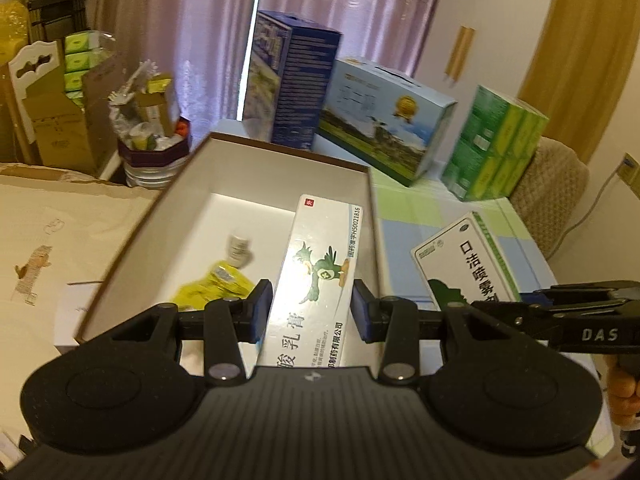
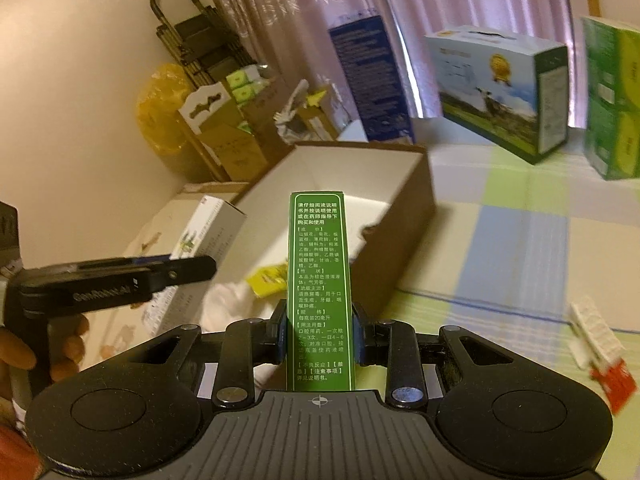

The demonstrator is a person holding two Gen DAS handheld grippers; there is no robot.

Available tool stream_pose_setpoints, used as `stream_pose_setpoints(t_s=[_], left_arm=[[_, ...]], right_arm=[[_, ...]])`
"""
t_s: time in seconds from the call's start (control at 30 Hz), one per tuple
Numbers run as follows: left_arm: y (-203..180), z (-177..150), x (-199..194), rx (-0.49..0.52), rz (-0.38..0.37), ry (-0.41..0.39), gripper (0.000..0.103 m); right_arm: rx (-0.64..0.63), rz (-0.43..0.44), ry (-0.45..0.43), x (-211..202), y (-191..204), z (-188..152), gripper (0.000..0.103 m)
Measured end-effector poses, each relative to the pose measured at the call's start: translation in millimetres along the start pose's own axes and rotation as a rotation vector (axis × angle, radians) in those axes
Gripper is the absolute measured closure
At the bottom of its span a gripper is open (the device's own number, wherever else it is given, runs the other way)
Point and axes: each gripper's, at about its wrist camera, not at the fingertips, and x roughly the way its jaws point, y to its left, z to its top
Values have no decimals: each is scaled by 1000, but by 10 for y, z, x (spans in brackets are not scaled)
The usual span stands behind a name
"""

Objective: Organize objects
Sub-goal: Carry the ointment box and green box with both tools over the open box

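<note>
A: Left gripper point(image 1: 312, 308)?
B: Pinching the one white ointment box point(image 1: 320, 264) by its long sides, long axis running forward along the fingers, far end over the open cardboard tray point(image 1: 132, 240).
A: Right gripper point(image 2: 320, 334)?
B: Clamped on the one green spray box point(image 2: 319, 280), long axis forward too, held near the tray's near edge.
A: In the tray?
B: One small bottle point(image 1: 239, 250), yellow sachets point(image 1: 216, 288) – count unclear. Three big cartons behind.

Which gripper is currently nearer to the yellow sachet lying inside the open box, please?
Left. The left gripper, holding the white ointment carton, hangs just above the yellow sachet in the open box. The right gripper, gripping the green carton, sits farther back, outside the box.
</note>
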Motion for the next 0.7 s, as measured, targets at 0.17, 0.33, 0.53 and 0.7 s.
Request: stream_pose_setpoints(t_s=[0.17,0.33,0.53,0.7], left_arm=[[250,155,157,10,30,4,66],[469,332,433,31,64,28,66],[654,526,834,55,95,67,66],[731,666,1192,87,105,104,66]], right_arm=[[1,-8,-10,329,158,229,76],[17,-36,-4,666,228,429,76],[63,-73,34,1110,154,625,76],[90,-131,64,1449,59,752,76]])
